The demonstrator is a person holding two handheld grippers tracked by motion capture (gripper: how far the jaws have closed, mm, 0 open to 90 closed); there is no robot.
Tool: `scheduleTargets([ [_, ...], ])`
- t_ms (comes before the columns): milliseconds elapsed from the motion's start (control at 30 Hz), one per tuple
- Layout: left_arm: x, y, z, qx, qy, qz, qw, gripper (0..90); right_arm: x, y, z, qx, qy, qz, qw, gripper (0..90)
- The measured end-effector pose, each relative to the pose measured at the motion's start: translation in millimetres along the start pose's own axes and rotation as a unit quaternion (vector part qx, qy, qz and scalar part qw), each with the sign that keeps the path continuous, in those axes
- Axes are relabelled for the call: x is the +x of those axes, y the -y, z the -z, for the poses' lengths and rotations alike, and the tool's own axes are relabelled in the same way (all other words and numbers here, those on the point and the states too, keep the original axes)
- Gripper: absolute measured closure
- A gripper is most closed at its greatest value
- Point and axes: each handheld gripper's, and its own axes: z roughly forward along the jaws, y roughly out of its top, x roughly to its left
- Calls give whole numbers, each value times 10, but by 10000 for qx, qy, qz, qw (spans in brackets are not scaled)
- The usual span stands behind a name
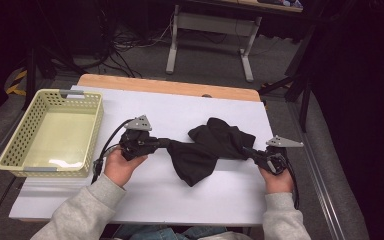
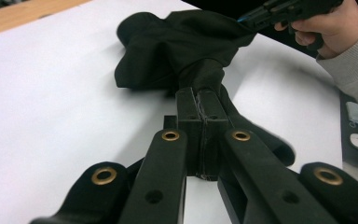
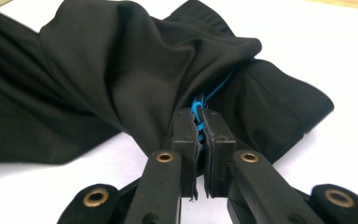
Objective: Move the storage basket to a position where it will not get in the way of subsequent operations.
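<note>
Surface: white sheet (image 1: 145, 200) laid over a wooden table, dark floor and cables beyond; the black garment (image 1: 210, 147) lies crumpled near the sheet's middle and serves as the landmark below.
Basket: pale yellow perforated basket (image 1: 15, 145) stands well to the left of the garment, apart from it, with nothing in it.
Left gripper: the left gripper (image 1: 166, 143) meets the garment's left end; in its own view the jaws are pressed together with a twisted neck of black cloth (image 2: 200, 77) pinched between them.
Right gripper: the right gripper (image 1: 248, 151) meets the garment's right end; its jaws are nearly together, clamping a fold of cloth along with a thin blue cord (image 3: 198, 112) that runs into the fabric.
Hands: left hand (image 1: 120, 167) and right hand (image 1: 276, 179) sit just below the garment's two ends, grey sleeves behind them.
Step in hand: judged to be spreading or lifting the garment by its two ends.
Doing it well: the person should draw the ends apart evenly and keep both pinches firm, so the bunched middle opens rather than twists tighter.
Risk: the right pinch looks shallow and partly on the cord, so the cloth could slip out under a hard pull.
</note>
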Motion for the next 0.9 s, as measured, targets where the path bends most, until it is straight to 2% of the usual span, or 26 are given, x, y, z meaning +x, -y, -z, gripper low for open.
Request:
scheduleTargets([
  [133, 22, 27, 126, 1, -108, 17, 9999, 900, 58, -11, 10, 8, -96, 108, 9999, 859],
  [200, 53, 32, 191, 15, -215, -45, 9998, 899, 95, -4, 19, 12, -93, 116, 9999, 858],
  [267, 100, 45, 267, -14, -232, 44, 9997, 899, 162, 5, 16, 45, -109, 174, 9998, 859],
  [367, 127, 65, 327, -5, -240, 45, 9997, 899, 241, 12, 13, 90, -146, 304, 9994, 859],
  [533, 97, 139, 329, 172, 5, -29, 9998, 898, 339, 60, 54, 228, -178, 439, 9986, 860],
  [633, 80, 194, 298, 283, 171, -28, 9994, 898, 383, 118, 100, 367, -105, 527, 9979, 859],
  [767, 84, 244, 239, 400, 371, 4, 9985, 896, 369, 219, 171, 550, -39, 470, 9974, 861],
  [900, 8, 264, 134, 594, 602, -118, 9963, 893, 327, 327, 230, 765, 65, 361, 9964, 862],
])
